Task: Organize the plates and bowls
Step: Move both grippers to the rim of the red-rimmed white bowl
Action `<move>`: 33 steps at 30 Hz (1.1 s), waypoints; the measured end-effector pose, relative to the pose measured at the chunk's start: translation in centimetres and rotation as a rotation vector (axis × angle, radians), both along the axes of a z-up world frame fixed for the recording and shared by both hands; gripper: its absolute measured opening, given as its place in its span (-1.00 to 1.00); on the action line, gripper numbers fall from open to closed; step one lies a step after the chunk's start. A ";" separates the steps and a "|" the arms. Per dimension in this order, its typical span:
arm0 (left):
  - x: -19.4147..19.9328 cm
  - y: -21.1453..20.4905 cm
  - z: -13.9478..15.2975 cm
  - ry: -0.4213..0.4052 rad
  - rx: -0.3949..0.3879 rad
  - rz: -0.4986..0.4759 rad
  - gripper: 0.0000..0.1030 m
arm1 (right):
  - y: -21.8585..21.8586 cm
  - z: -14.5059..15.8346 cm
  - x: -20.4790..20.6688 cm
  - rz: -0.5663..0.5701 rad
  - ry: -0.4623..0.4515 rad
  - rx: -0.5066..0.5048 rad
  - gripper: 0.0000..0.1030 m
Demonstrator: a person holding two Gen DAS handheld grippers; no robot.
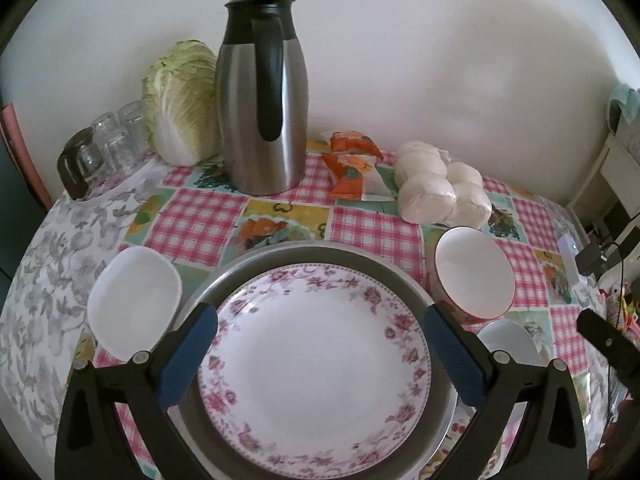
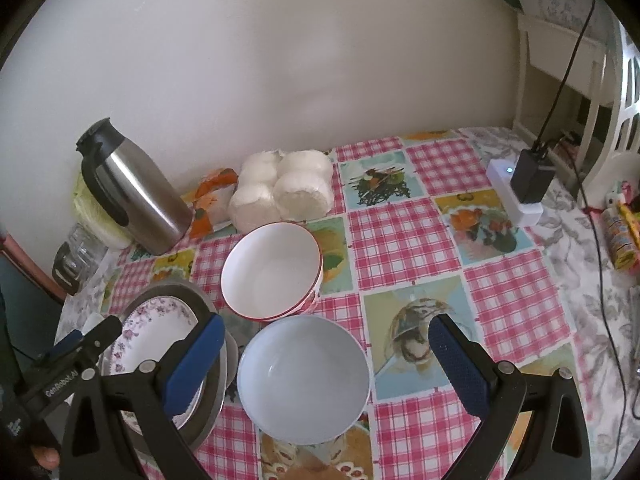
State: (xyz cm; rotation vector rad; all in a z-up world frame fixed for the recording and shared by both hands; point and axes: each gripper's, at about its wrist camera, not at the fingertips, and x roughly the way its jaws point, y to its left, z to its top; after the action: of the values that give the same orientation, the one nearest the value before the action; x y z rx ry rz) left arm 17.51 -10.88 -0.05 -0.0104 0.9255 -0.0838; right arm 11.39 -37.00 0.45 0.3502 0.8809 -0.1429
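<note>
A white plate with a pink flower rim lies inside a wider grey metal plate. My left gripper hovers over it, open wide, its blue pads clear of the rim. To the plate's left lies a small white dish, and to its right a red-rimmed bowl. A pale blue bowl stands upright in front of the red-rimmed bowl. Above it my right gripper is open, holding nothing. The flowered plate and my left gripper show at the left.
Along the wall stand a steel jug, a cabbage, upturned glasses, orange packets and a bag of white buns. A white power strip with a black adapter and its cable lie at the table's right, beside a white chair.
</note>
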 end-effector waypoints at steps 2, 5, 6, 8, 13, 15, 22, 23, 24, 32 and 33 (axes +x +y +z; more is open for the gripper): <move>0.4 -0.4 0.0 0.005 0.004 -0.014 0.99 | -0.1 -0.4 0.4 -0.003 0.006 -0.012 1.00; 1.0 -1.0 0.1 -0.010 0.025 -0.024 0.99 | -0.3 -0.6 0.9 -0.013 0.005 -0.066 1.00; 1.2 -1.2 0.0 -0.017 0.028 -0.027 0.99 | -0.4 -0.7 1.1 -0.017 0.007 -0.082 1.00; 1.7 -1.6 -0.2 -0.017 0.026 -0.032 0.99 | -0.8 -1.0 1.6 -0.022 0.008 -0.093 1.00; 2.7 -2.5 -0.9 -0.009 0.027 -0.047 0.99 | -1.7 -2.0 3.1 -0.043 0.017 -0.076 1.00; 3.1 -3.1 -1.2 -0.003 0.037 -0.064 0.99 | -1.6 -2.4 3.7 -0.043 0.023 -0.076 1.00; 6.3 -5.0 -2.3 0.080 0.022 -0.115 0.99 | -1.1 -4.2 6.3 -0.037 0.044 -0.086 0.80; 6.9 -5.3 -2.4 0.096 0.019 -0.120 0.99 | -1.2 -4.7 6.7 -0.036 0.054 -0.068 0.72; 7.3 -5.6 -2.5 0.108 0.018 -0.126 0.99 | -1.2 -5.1 7.0 -0.037 0.062 -0.053 0.71; 9.9 -8.6 -3.8 0.194 0.035 -0.174 0.86 | -0.7 -7.0 8.7 -0.041 0.090 -0.032 0.49; 10.1 -8.9 -4.0 0.204 0.043 -0.179 0.78 | -0.7 -7.1 8.8 -0.037 0.089 -0.024 0.45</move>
State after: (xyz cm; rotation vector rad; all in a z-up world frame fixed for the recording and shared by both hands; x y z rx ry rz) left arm 27.57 -19.77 -4.06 0.1056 1.1312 -0.2321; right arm 20.22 -37.69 -6.67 0.3402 0.9603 -0.2040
